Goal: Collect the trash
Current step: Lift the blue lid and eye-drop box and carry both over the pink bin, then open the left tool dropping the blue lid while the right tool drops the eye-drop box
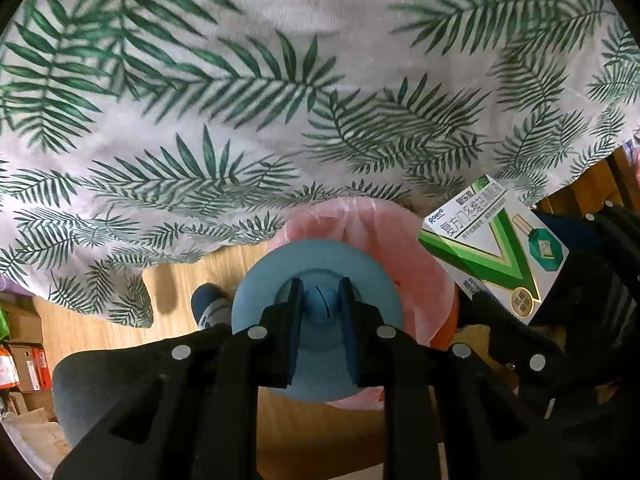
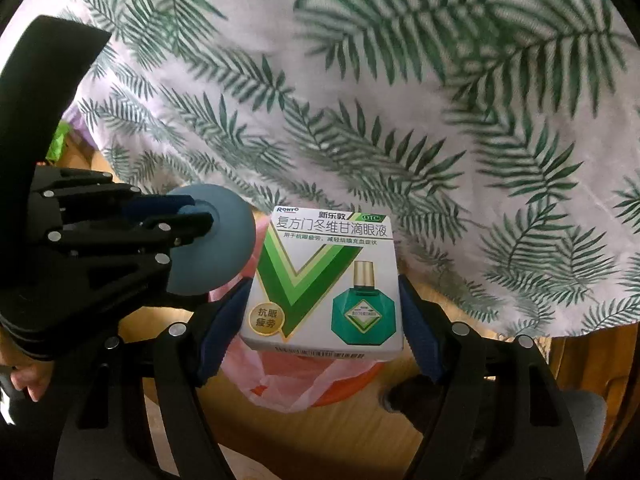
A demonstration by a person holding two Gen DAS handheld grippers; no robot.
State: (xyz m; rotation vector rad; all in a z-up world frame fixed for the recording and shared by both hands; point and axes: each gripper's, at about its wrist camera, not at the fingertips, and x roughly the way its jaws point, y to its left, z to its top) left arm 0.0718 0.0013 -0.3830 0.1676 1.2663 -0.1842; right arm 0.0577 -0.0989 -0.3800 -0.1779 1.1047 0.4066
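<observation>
My left gripper (image 1: 319, 300) is shut on the knob of a round blue-grey lid (image 1: 276, 280) and holds it above a trash bin lined with a pink bag (image 1: 404, 240). The lid (image 2: 216, 248) and left gripper (image 2: 200, 214) also show at the left of the right wrist view. My right gripper (image 2: 324, 304) is shut on a white and green eye-drop box (image 2: 324, 276), held over the pink bag (image 2: 288, 380). The box (image 1: 496, 248) shows at the right of the left wrist view.
A table draped in a white cloth with green palm leaves (image 1: 280, 80) fills the background and hangs beside the bin. The floor is wood (image 1: 100, 320). Cardboard boxes (image 1: 24, 364) stand at the far left. A foot in a dark shoe (image 1: 210, 304) is near the bin.
</observation>
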